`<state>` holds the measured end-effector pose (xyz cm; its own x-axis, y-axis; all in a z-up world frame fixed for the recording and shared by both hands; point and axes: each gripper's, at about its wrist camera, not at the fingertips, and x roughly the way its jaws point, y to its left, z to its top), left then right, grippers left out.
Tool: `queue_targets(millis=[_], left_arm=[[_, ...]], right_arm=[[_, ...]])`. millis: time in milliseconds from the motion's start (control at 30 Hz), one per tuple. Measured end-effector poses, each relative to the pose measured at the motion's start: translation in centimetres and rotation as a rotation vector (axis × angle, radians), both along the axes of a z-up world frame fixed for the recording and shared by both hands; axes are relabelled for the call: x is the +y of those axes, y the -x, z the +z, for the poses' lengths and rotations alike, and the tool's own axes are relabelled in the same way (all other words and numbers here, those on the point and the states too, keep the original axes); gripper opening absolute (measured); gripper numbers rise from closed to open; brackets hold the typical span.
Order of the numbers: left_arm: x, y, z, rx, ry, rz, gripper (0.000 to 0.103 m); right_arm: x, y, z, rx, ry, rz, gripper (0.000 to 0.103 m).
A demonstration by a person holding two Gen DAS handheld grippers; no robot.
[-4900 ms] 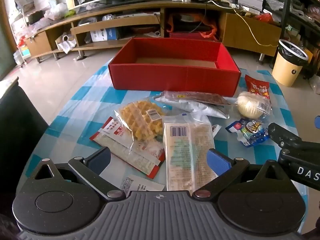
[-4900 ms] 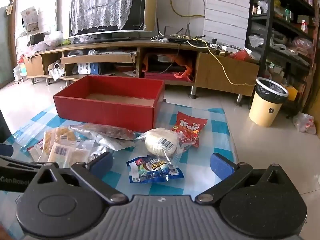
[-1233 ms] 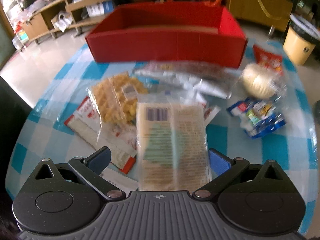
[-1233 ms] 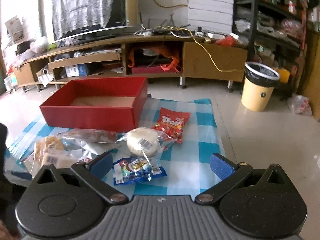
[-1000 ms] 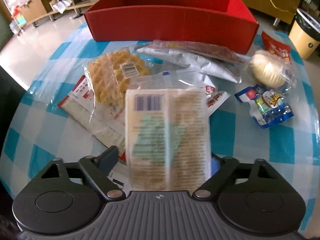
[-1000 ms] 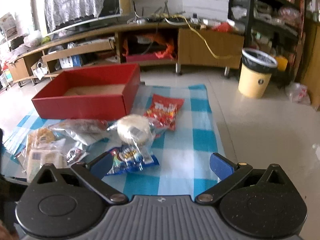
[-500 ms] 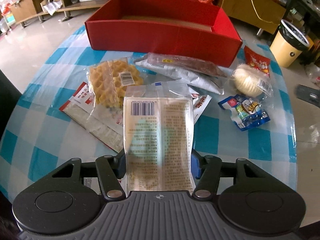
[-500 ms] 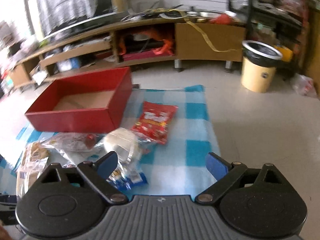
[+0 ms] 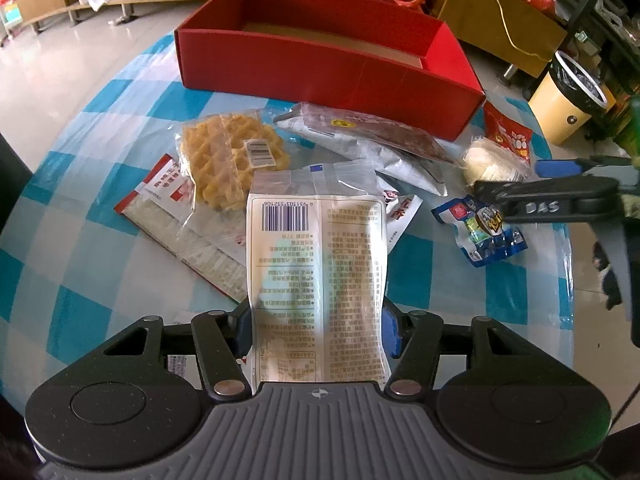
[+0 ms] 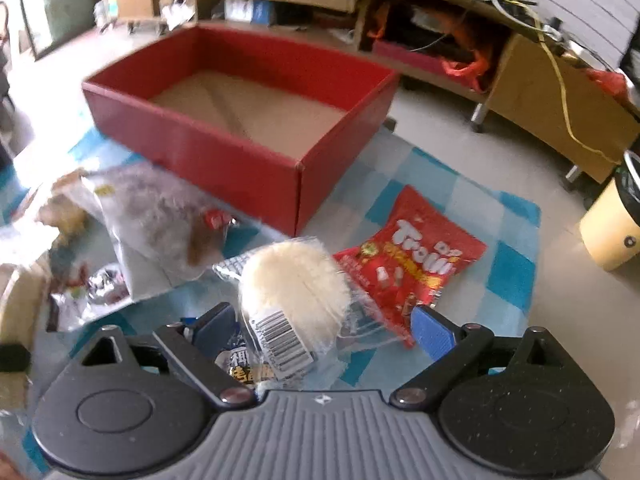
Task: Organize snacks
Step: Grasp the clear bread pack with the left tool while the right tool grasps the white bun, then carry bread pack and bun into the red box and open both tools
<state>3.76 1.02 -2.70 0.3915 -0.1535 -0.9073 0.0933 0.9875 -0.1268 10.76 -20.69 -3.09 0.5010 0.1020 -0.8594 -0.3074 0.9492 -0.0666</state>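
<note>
My left gripper (image 9: pixel 316 330) is shut on a pale flat snack packet (image 9: pixel 318 256) with a barcode and holds it over the checked table. The empty red box (image 9: pixel 320 60) stands at the far side and also shows in the right wrist view (image 10: pixel 224 148). My right gripper (image 10: pixel 324 328) is open, its fingers on either side of a round white bun in clear wrap (image 10: pixel 294 284). The red Trolli bag (image 10: pixel 416 264) lies just right of the bun. The right gripper also shows in the left wrist view (image 9: pixel 556 184), above the blue snack pouch (image 9: pixel 480 228).
A waffle packet (image 9: pixel 230 156), a red-edged flat packet (image 9: pixel 188 224) and a long dark-filled packet (image 9: pixel 368 132) lie between me and the box. A yellow bin (image 9: pixel 568 100) stands on the floor at right. The table edge (image 10: pixel 532 280) is close on the right.
My left gripper closed on the pale packet and lifted it. My right gripper moved forward and down until the bun sits between its open fingers.
</note>
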Motion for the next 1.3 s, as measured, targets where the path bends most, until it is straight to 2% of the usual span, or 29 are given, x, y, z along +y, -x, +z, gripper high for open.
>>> queue_targets(millis=[133,167,267,333,367,400,467,567,633,767,1033,1200,1300], left_arm=[[-0.1,0.0,0.0,-0.002,0.004,-0.008,0.066],[-0.1,0.0,-0.1,-0.002,0.002,-0.008,0.066],[0.2,0.1,-0.1,-0.003,0.004,-0.005,0.066],[0.4,0.0,-0.1,-0.003,0.005,-0.002,0.066],[0.5,-0.1,-0.2,0.0,0.002,0.0,0.067],[0.6,0.0,-0.3,-0.002,0.001,0.001,0.067],[0.5,0.0,-0.3,-0.006,-0.003,-0.003,0.067],[-0.1,0.0,-0.6,-0.004,-0.03,-0.017,0.069],[-0.2,0.0,-1.1,0.009,-0.037,-0.017,0.069],[-0.1,-0.1,-1.1,0.007,-0.036,-0.011,0.067],[0.4,0.3,-0.2,0.009,0.033,-0.006,0.065],[0.9,0.7,1.0,-0.023,0.047,0.02,0.064],[1.2,0.8,2.0,-0.049,0.07,0.032,0.064]], right_arm=[[0.4,-0.3,-0.4,0.004,-0.062,0.003,0.098],[0.4,-0.6,-0.9,0.03,-0.072,-0.009,0.102],[0.0,-1.5,-2.6,0.135,-0.087,-0.054,0.103],[-0.7,-1.6,-2.4,0.133,-0.143,-0.108,0.103],[-0.9,-1.8,-2.3,0.139,-0.153,-0.129,0.097],[-1.2,-1.8,-2.1,0.133,-0.161,-0.152,0.093],[-1.6,-1.7,-1.7,0.124,-0.176,-0.163,0.075],[-2.6,-1.7,-1.2,0.125,-0.228,-0.202,0.068],[-2.6,-1.4,-1.0,0.109,-0.212,-0.201,0.065],[-2.3,-0.4,0.1,0.061,-0.16,-0.189,0.065],[-2.4,2.1,3.7,-0.011,-0.233,-0.195,0.065],[-2.0,2.4,4.8,-0.045,-0.261,-0.185,0.065],[-2.6,2.3,5.3,-0.041,-0.34,-0.195,0.065]])
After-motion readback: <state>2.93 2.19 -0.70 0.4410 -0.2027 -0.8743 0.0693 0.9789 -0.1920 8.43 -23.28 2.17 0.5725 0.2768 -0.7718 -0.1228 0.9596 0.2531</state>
